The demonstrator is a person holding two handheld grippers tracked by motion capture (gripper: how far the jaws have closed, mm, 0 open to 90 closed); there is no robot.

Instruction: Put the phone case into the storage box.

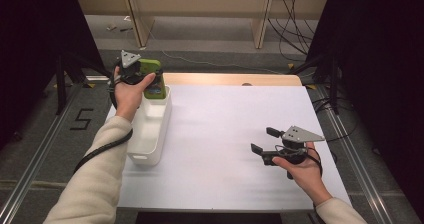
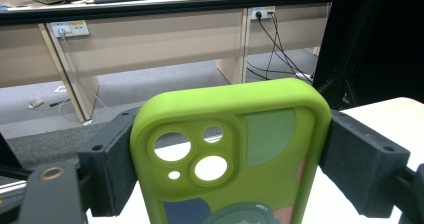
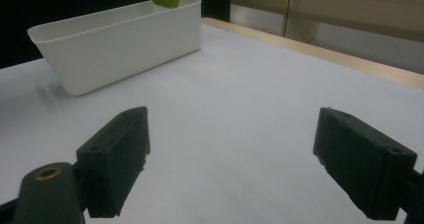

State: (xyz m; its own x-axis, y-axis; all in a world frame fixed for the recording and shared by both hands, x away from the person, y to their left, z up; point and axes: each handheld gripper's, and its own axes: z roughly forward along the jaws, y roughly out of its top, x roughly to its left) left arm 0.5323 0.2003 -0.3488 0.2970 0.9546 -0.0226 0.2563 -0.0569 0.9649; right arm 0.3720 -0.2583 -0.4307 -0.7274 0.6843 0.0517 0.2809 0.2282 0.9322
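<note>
One case sits clamped upright in my left claw straight above the bin's far end, while my right claw idles apart, nearer me.

Even overhead light, dark surroundings, soft shadows, slightly blurred close-ups.

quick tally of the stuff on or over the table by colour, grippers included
green: 1, the phone case clamped in the left gripper
white: 1, the bin at the table's left edge
black: 2, the left gripper and the right gripper, whose jaws stand open with nothing between them
total: 4
</note>
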